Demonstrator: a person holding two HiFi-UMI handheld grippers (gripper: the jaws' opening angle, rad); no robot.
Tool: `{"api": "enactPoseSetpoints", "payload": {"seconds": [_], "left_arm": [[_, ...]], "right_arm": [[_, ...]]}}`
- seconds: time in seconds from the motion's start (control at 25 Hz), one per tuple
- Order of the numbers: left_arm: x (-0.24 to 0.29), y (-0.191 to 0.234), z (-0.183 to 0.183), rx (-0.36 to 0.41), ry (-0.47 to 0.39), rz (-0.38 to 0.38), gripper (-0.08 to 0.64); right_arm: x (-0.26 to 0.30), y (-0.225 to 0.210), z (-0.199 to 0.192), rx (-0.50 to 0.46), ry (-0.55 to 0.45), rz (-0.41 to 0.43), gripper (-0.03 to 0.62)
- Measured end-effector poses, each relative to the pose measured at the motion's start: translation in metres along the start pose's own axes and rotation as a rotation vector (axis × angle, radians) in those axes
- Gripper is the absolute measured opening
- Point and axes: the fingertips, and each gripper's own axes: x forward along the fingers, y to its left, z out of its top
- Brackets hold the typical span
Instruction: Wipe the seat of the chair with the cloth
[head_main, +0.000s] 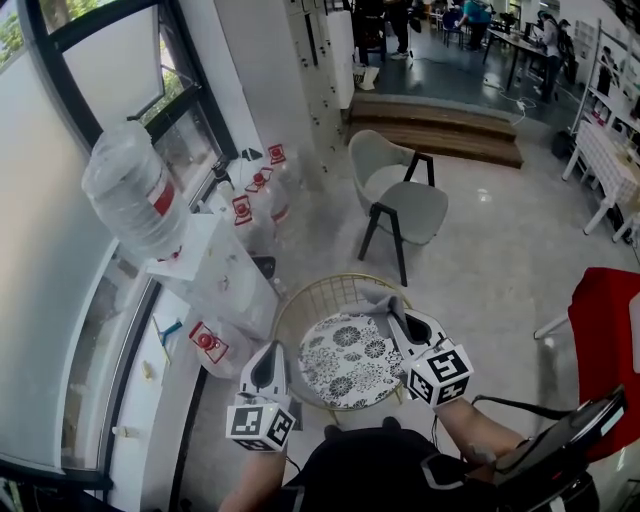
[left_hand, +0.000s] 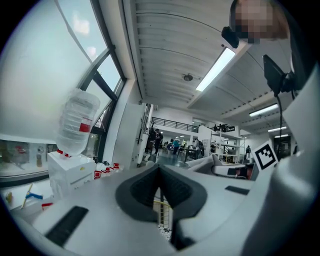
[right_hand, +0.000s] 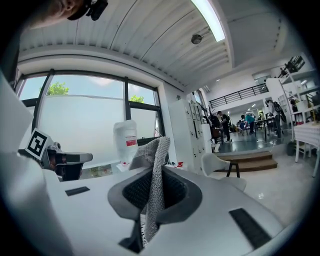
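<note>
A round chair with a gold wire rim (head_main: 297, 302) and a black-and-white flowered seat (head_main: 345, 358) stands just in front of me in the head view. My right gripper (head_main: 392, 322) hovers over the seat's right edge, shut on a grey knitted cloth (head_main: 380, 300). In the right gripper view that cloth (right_hand: 156, 165) stands pinched between the jaws of the right gripper (right_hand: 154, 192) and sticks up above them. To the left of the seat, my left gripper (head_main: 268, 358) is shut with nothing in it. Through the left gripper (left_hand: 159, 172) a strip of gold wire shows.
A water dispenser with an upturned bottle (head_main: 135, 190) stands by the window at left, with several empty bottles (head_main: 255, 200) on the floor behind it. A grey chair (head_main: 400, 195) is farther back, wooden steps (head_main: 440, 125) beyond it, a red chair (head_main: 610, 330) at right.
</note>
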Motion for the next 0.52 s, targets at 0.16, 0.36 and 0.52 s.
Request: {"api": "enactPoseSetpoints", "payload": {"seconds": [0.16, 0.36, 0.52], "left_arm": [[0.0023, 0.0044, 0.0002, -0.004, 0.005, 0.005, 0.006], [0.0016, 0.0012, 0.0041, -0.009, -0.005, 0.008, 0.006], [-0.0017, -0.0003, 0.0056, -0.010, -0.009, 0.004, 0.006]], "right_arm": [[0.0038, -0.0001, 0.0053, -0.003, -0.013, 0.004, 0.025], [0.0027, -0.0014, 0.0063, 0.004, -0.019, 0.003, 0.025], [0.0001, -0.0008, 0.0058, 0.009, -0.019, 0.001, 0.026]]}}
